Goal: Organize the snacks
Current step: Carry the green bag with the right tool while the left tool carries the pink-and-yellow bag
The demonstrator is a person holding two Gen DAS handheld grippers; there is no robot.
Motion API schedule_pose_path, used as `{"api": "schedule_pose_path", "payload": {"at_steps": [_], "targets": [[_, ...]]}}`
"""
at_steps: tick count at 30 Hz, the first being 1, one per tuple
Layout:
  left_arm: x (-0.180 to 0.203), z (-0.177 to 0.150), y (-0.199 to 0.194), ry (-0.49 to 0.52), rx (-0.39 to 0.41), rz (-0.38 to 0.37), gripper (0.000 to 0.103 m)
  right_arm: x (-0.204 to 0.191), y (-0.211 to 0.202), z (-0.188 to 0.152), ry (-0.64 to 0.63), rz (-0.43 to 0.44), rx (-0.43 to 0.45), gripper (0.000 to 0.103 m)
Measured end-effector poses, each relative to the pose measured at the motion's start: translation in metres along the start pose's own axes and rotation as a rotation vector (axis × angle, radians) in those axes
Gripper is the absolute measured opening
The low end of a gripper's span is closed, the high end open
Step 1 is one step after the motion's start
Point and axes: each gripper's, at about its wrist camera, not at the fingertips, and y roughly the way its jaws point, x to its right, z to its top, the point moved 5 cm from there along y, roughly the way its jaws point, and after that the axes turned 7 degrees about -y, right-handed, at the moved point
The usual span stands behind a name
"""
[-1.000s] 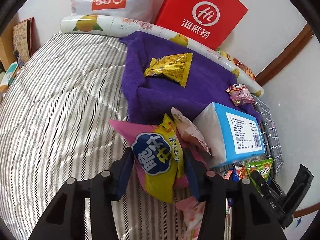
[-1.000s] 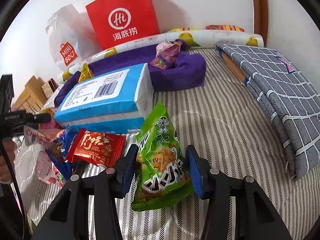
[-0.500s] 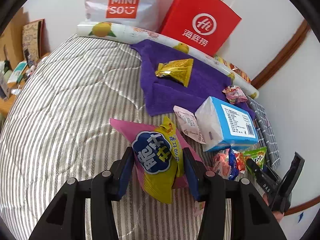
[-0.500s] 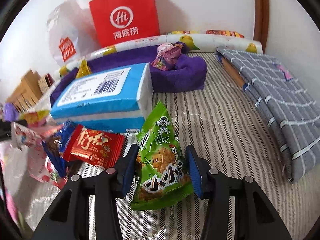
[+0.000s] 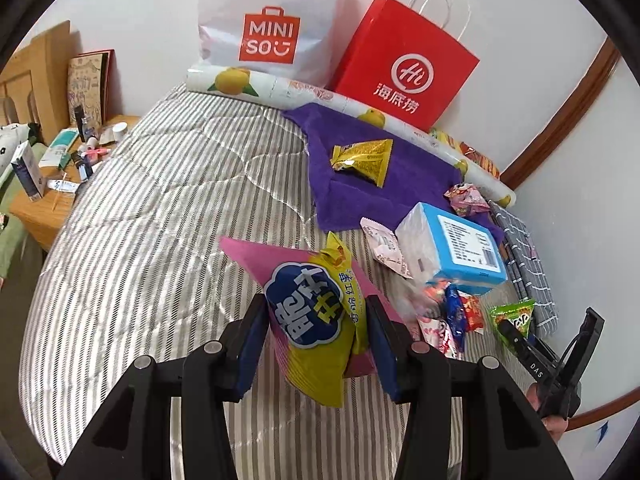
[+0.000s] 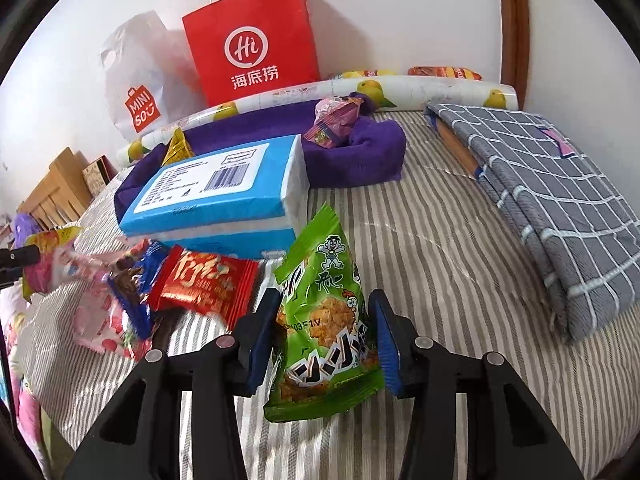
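Note:
My left gripper (image 5: 316, 340) is shut on a pink and yellow snack bag (image 5: 316, 312) and holds it above the striped bed (image 5: 160, 220). My right gripper (image 6: 324, 340) is shut on a green snack bag (image 6: 324, 320) low over the bed; it also shows in the left wrist view (image 5: 512, 316). A purple towel (image 5: 380, 176) carries a yellow packet (image 5: 364, 156) and a pink packet (image 6: 336, 120). A blue tissue pack (image 6: 224, 196) lies by the towel. A red packet (image 6: 204, 284), a blue packet (image 6: 136, 284) and pink packets (image 6: 100, 320) lie in front of it.
A red paper bag (image 5: 404, 64) and a white MINISO bag (image 5: 272, 20) stand against the wall behind a fruit-print roll (image 5: 280, 88). A folded grey checked cloth (image 6: 552, 188) lies at the right. A cluttered wooden nightstand (image 5: 48, 184) stands left of the bed.
My left gripper has pulled back and risen with the pink and yellow bag, so more of the bed shows. My right gripper has kept the green bag nearly still.

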Motion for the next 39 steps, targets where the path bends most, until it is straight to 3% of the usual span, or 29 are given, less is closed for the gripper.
{"api": "schedule_pose_path", "payload": {"at_steps": [8, 15, 26, 39], "targets": [[0.013, 0.001, -0.033, 0.022, 0.050, -0.064, 0.046, -0.017, -0.046, 0.010, -0.050, -0.029, 0.048, 0.045], [0.037, 0.001, -0.042, 0.054, 0.058, -0.117, 0.046, -0.043, -0.072, 0.026, -0.077, 0.007, 0.072, 0.045], [0.080, 0.008, -0.025, 0.122, 0.032, -0.147, 0.046, -0.071, -0.086, 0.065, -0.114, 0.036, 0.119, 0.045], [0.120, 0.017, 0.009, 0.172, -0.005, -0.168, 0.046, -0.055, -0.072, 0.089, -0.057, 0.058, 0.123, 0.045]]}}
